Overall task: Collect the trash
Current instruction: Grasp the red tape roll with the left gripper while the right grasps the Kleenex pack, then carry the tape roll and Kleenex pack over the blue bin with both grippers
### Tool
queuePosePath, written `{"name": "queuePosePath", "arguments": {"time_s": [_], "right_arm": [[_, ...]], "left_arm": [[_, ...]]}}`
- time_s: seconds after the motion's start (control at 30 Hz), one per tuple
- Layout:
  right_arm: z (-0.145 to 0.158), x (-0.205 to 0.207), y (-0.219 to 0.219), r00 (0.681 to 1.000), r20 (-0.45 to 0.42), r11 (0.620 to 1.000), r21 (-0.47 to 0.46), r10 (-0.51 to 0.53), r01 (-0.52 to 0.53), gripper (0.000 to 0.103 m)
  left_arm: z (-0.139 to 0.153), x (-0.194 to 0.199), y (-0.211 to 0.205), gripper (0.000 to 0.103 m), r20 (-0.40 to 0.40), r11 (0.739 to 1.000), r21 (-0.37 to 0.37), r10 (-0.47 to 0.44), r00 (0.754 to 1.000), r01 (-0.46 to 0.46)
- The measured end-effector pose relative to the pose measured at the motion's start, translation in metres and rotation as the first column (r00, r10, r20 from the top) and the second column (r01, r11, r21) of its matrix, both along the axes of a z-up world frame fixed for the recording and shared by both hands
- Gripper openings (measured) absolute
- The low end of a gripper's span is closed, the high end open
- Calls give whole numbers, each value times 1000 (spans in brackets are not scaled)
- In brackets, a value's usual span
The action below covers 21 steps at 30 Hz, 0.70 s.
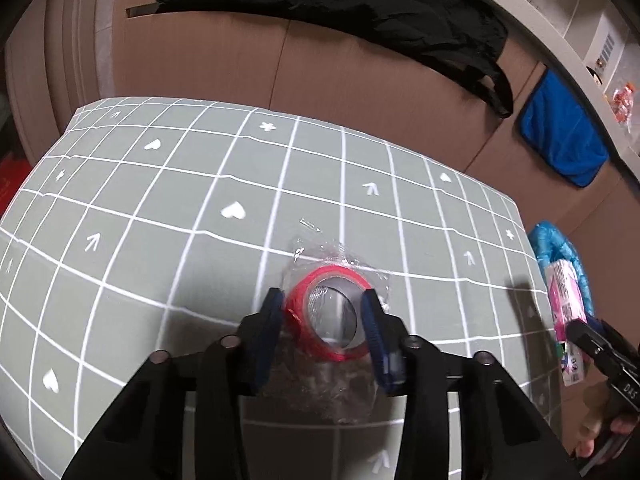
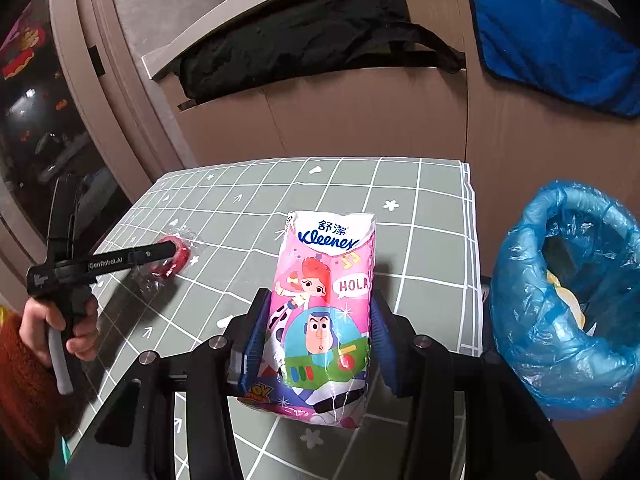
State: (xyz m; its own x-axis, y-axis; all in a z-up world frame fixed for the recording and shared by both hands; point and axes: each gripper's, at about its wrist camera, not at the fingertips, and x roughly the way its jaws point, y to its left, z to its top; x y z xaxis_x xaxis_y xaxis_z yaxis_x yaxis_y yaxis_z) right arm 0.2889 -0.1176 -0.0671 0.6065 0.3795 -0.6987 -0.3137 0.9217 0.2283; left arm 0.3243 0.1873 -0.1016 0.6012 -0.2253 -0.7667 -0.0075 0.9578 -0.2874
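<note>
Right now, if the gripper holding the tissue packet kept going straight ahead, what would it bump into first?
Probably nothing soon: the right gripper points across bare tablecloth toward the brown wall panel. The blue-lined bin sits off to its right. Depth is unclear.

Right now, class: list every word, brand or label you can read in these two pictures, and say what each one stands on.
"Kleenex" and "舒潔": top of the pink tissue pack.
"HOLA": speech bubble on the same pack.
"TOY": pack's lower left corner; the rest is cut off.
"GenRobot.AI": side of the left hand-held gripper.
"DAS": right hand-held gripper's body in the left wrist view; partly hidden.
</note>
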Motion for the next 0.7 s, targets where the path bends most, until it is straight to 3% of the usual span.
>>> {"name": "queuePosePath", "arguments": {"time_s": [0.13, 0.27, 0.7], "right_arm": [[9, -4, 1, 999, 29, 1000, -11, 14, -14, 45], [23, -11, 0, 997, 79, 1000, -24, 22, -20, 45], [53, -16, -12, 987, 156, 999, -21, 44, -41, 44]], "left_arm": [[17, -15, -14, 21, 54, 1000, 9, 9, 998, -10], [36, -30, -29, 20, 116, 998, 57, 17, 993, -24], [90, -61, -60, 19, 237, 992, 89, 62, 969, -85]]}}
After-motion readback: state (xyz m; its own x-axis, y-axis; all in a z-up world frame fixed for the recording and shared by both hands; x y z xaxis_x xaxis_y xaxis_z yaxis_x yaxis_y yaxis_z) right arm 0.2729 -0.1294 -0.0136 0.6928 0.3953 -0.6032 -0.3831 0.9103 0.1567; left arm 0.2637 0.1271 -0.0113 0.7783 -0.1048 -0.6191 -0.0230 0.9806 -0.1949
